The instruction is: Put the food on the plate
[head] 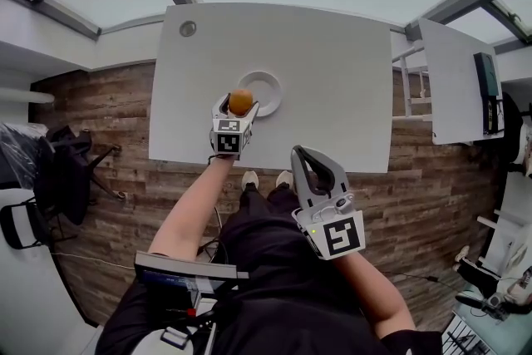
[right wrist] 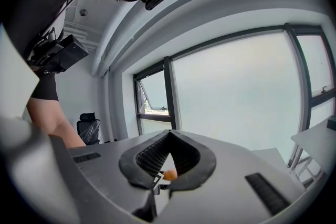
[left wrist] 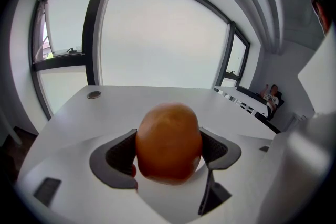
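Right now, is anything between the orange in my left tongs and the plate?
Nothing visible. The orange, held in the left tongs, hangs at the plate's near rim; the right tongs are well off to the side.

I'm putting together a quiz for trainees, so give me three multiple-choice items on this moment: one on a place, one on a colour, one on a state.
1. Where does the plate stand?
A. on the white table
B. on the wooden floor
C. on the person's lap

2. What colour is the food in the left tool?
A. green
B. orange-brown
C. blue

3. In what state is the right tool?
A. clamped on a cup
B. spread wide
C. shut and empty

Answers:
1 A: the head view shows it on the tabletop, beside the left tool.
2 B: the left gripper view shows a round orange-brown piece between the jaws.
3 C: its jaws meet at the tips with nothing gripped.
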